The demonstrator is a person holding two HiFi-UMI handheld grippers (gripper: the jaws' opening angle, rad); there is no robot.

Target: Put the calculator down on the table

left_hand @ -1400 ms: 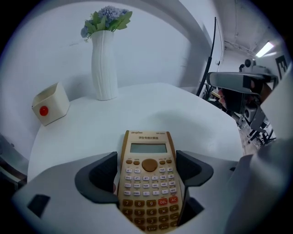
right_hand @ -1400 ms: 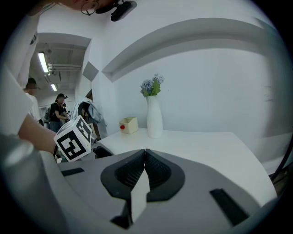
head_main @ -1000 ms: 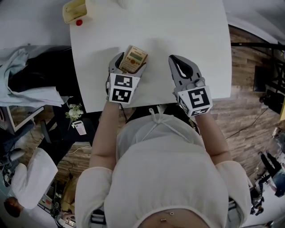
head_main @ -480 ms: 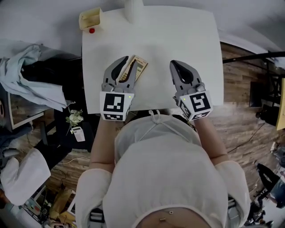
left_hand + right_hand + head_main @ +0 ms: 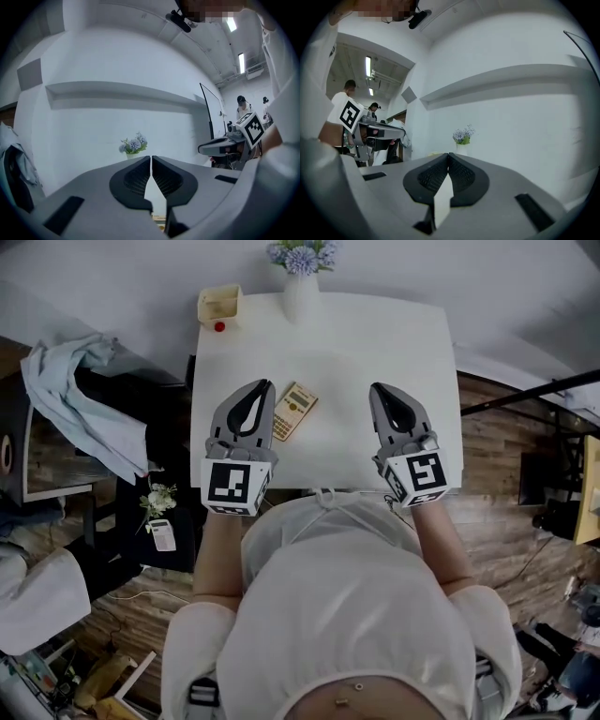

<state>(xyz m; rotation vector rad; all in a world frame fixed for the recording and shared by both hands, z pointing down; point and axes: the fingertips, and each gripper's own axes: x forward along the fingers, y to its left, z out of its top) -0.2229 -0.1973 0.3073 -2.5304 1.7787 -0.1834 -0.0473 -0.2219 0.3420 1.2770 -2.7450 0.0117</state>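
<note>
Well ahead of both tongs, about midway between them, stands a white vase [image 5: 300,298] of blue-violet flowers [image 5: 302,256]. Ahead of the left tongs [image 5: 264,386] and a little to their outer side sits a small pale yellow box [image 5: 219,304], with a small red thing [image 5: 219,327] just beside it on the nearer side. Far out on the left tongs' outer side, a pale blue cloth [image 5: 82,399] drapes over dark furniture, and a small white bouquet [image 5: 157,497] lies behind it. Outside the right tongs [image 5: 377,388] runs a wood-plank floor [image 5: 497,442].
</note>
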